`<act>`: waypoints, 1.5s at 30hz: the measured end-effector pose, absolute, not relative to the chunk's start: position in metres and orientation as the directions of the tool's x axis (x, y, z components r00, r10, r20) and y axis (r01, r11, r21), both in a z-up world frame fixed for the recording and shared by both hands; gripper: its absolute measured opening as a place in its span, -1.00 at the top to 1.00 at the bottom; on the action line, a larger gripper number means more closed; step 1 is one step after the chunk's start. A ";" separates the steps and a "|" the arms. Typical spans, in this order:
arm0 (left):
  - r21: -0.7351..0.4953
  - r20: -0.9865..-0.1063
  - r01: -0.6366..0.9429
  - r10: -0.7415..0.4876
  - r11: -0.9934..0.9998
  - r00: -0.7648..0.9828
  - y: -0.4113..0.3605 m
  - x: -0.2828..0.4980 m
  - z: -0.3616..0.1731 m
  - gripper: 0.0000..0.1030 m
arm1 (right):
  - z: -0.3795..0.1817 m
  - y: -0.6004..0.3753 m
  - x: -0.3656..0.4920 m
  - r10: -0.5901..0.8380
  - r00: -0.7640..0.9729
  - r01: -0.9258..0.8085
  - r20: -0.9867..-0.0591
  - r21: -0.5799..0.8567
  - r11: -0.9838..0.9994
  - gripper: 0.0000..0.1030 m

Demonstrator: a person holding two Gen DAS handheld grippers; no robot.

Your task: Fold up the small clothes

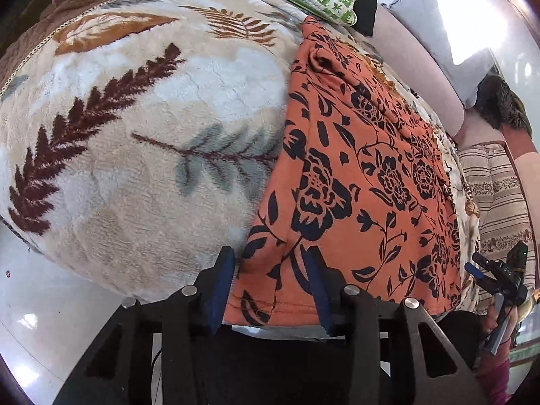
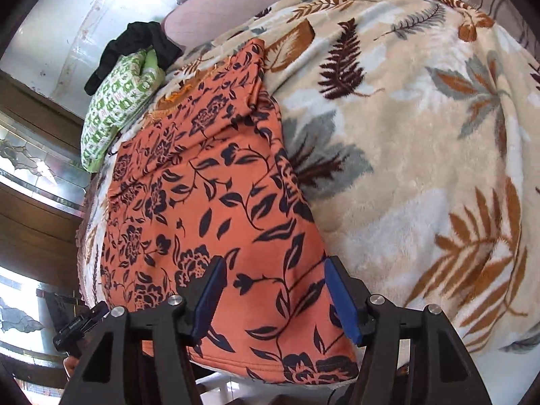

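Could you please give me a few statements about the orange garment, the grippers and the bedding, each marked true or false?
1. The orange garment lies on a leaf-print blanket. True.
2. The left gripper is clamped shut on the hem. False: its jaws stand open at the hem.
3. The right gripper is open. True.
4. A green-patterned cloth lies on top of the garment. False: it lies beyond it.

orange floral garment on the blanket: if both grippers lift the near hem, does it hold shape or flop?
The orange floral garment probably flops: it drapes over the bed edge and creases near its far end. It looks thin and light. The plush leaf-print blanket may drag on it rather than let it slide.
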State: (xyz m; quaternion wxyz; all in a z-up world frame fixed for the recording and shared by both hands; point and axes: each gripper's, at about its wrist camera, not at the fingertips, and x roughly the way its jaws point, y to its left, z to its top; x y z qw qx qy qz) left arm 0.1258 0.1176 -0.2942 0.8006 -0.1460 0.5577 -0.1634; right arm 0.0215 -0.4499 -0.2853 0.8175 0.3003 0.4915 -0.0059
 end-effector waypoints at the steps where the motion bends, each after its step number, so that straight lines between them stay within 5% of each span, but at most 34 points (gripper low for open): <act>1: -0.406 -0.849 0.097 -0.414 0.909 0.328 0.117 0.125 -0.295 0.15 | -0.284 -0.449 0.021 0.283 0.518 0.301 -0.807 0.482 0.823 -0.25; 10: -0.428 -0.826 0.204 -0.472 0.881 0.308 0.102 0.137 -0.296 0.16 | -0.290 -0.461 0.017 0.275 0.514 0.337 -0.812 0.486 0.806 -0.25; 14: -0.450 -0.811 0.217 -0.498 0.866 0.306 0.106 0.139 -0.294 0.69 | -0.298 -0.464 0.017 0.293 0.493 0.349 -0.819 0.495 0.796 -0.25; 24: -0.502 -0.789 0.268 -0.562 0.822 0.248 0.093 0.139 -0.299 0.45 | -0.309 -0.476 0.026 0.296 0.497 0.375 -0.816 0.509 0.775 -0.25; 28: -0.471 -0.810 0.279 -0.535 0.837 0.238 0.090 0.142 -0.298 0.80 | -0.318 -0.478 0.025 0.295 0.494 0.374 -0.818 0.507 0.777 -0.25; 34: -0.472 -0.812 0.290 -0.539 0.832 0.226 0.084 0.147 -0.297 0.81 | -0.318 -0.452 0.021 0.306 0.485 0.263 -0.819 0.470 0.843 -0.25; 35: -0.468 -0.818 0.285 -0.532 0.837 0.220 0.083 0.149 -0.298 0.81 | -0.316 -0.443 0.020 0.288 0.477 0.234 -0.830 0.436 0.869 -0.11; 36: -0.468 -0.822 0.280 -0.529 0.838 0.211 0.082 0.150 -0.299 0.81 | -0.316 -0.437 0.020 0.283 0.466 0.215 -0.838 0.418 0.883 0.35; 38: -0.465 -0.825 0.277 -0.525 0.841 0.209 0.080 0.152 -0.298 0.81 | -0.318 -0.428 0.019 0.265 0.449 0.207 -0.854 0.387 0.899 0.68; 45: -0.497 -0.800 0.284 -0.559 0.820 0.218 0.091 0.152 -0.280 0.86 | -0.280 -0.431 0.012 0.341 0.533 0.159 -0.775 0.487 0.859 0.85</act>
